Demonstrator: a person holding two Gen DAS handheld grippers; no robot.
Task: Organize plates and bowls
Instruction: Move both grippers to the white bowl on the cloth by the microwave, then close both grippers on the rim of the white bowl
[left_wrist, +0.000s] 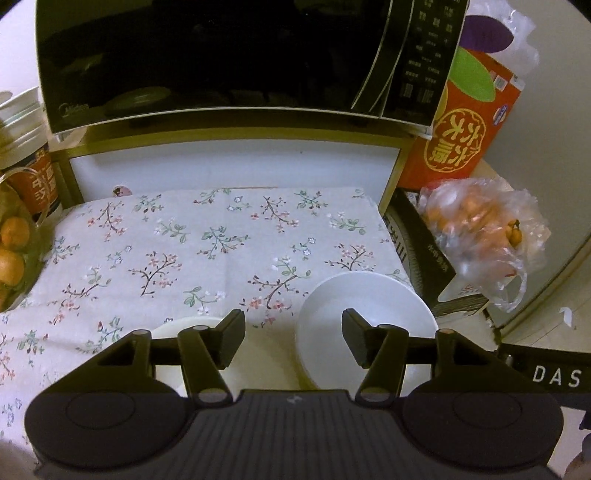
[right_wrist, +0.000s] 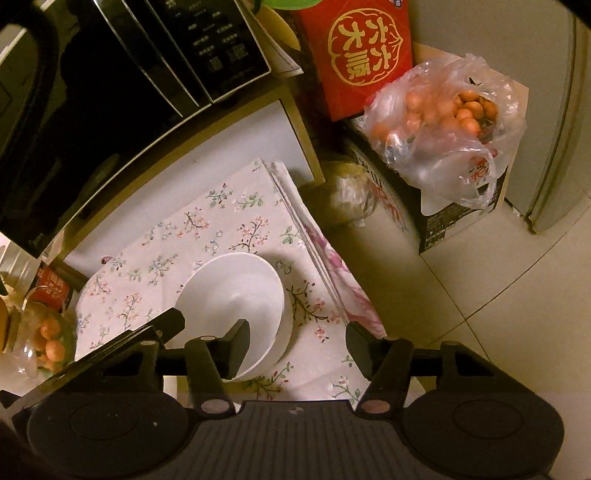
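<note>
From the left wrist, the left gripper is seen with its jaws apart and nothing between them, held over the floral-patterned cloth that covers the bench. A shallow white ceramic bowl sits on the cloth just beyond the right-hand finger, and a second white dish is half hidden behind the left-hand finger.

From the right wrist, the right gripper is likewise spread, gripping nothing. The white bowl rests on the cloth, partly behind the left-hand finger. A black glossy microwave stands beyond the cloth.
</note>
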